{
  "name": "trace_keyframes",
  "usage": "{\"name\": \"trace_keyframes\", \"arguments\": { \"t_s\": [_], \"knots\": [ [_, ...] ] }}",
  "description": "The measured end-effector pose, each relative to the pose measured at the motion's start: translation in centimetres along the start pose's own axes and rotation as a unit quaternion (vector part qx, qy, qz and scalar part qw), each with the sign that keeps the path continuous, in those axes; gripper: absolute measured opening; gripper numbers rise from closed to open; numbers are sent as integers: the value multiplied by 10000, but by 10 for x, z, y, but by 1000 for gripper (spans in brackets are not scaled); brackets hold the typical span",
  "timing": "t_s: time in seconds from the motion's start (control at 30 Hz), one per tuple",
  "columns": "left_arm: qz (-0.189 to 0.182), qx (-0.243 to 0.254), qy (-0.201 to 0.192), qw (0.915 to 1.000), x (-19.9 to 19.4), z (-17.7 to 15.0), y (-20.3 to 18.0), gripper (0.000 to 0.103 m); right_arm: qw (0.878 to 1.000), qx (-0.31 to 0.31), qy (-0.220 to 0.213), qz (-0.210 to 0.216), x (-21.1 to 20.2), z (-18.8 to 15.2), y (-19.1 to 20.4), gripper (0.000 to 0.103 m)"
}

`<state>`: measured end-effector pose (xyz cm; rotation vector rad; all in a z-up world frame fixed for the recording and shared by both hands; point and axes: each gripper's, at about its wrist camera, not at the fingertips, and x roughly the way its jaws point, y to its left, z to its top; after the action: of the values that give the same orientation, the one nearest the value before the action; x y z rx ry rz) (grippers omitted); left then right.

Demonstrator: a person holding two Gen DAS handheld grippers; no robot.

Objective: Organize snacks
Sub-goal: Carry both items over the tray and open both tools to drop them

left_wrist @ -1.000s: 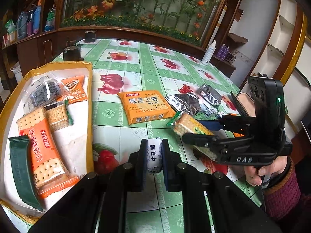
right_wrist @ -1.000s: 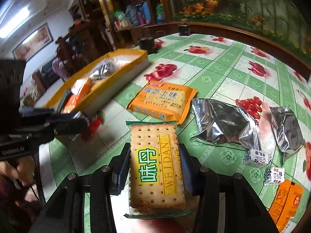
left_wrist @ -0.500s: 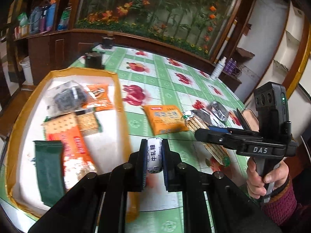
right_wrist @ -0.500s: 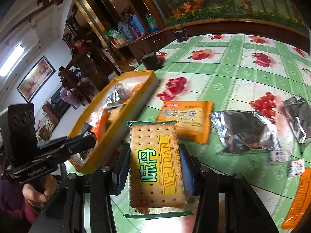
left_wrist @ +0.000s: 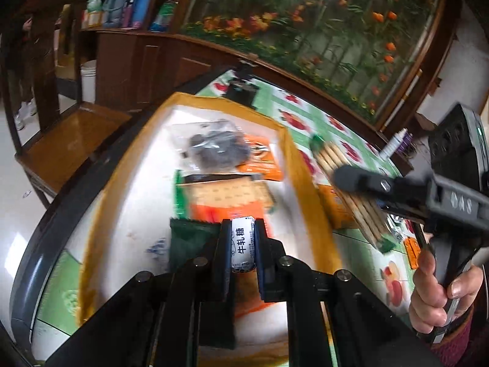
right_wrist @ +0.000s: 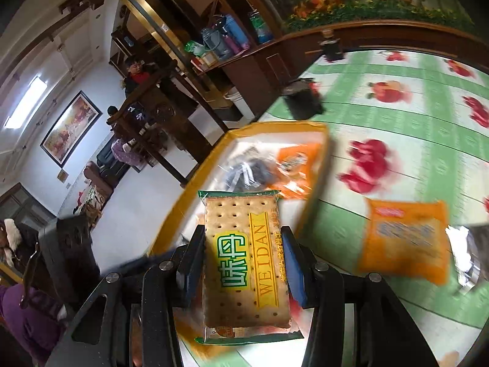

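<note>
Green fruit-print tablecloth, wooden cabinets

Small white candy wrapper printed 牛轧糖 in black, cracker packet with 味丹 in green on yellow and WEILDAN in gold along a yellow band, orange snack bag lettering too blurred to read

Tablecloth: green-and-white checks with red fruit prints, covering the table.
Dark pot: on the table near its far edge, just beyond the tray's far corner.
Wooden chair: on the floor beside the table's left edge.
Framed painting: on the white wall.
Floral panel: behind the table's far edge.
</note>
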<state>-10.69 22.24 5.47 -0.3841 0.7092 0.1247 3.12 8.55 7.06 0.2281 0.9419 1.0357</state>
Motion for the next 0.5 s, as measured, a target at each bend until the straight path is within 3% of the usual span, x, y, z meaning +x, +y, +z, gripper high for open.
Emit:
{"name": "trace_keyframes", "arguments": {
  "t_s": [0.2, 0.5],
  "knots": [
    [169, 12, -117, 9998, -1, -2, 11, 13, 9997, -35, 34, -242, 49, 18, 19, 52],
    [218, -151, -184, 9995, 6, -2, 24, 13, 9961, -278, 103, -835, 71, 15, 16, 52]
  ]
}}
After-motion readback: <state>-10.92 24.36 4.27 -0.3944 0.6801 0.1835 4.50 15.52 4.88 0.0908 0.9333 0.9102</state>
